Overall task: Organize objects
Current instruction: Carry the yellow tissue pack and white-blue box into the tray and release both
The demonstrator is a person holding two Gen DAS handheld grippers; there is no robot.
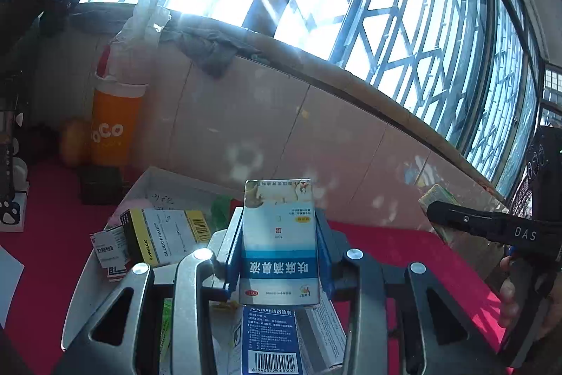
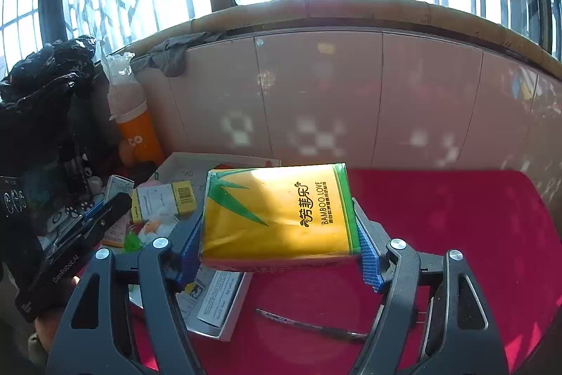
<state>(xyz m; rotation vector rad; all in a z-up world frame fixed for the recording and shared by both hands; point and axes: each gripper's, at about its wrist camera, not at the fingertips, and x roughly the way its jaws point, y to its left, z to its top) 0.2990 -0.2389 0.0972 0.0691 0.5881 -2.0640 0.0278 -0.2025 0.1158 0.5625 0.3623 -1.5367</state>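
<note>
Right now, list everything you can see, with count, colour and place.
medicine box: one, blue and white, held in left gripper
tissue pack: one, yellow and green, held in right gripper
tray: one, white, on the cloth, holding other boxes
Glucophage box: one, white and yellow, in tray
pen: one, dark, on cloth
cup: one, orange, by wall
tablecloth: one, red
left gripper: shut on medicine box
right gripper: shut on tissue pack
</note>
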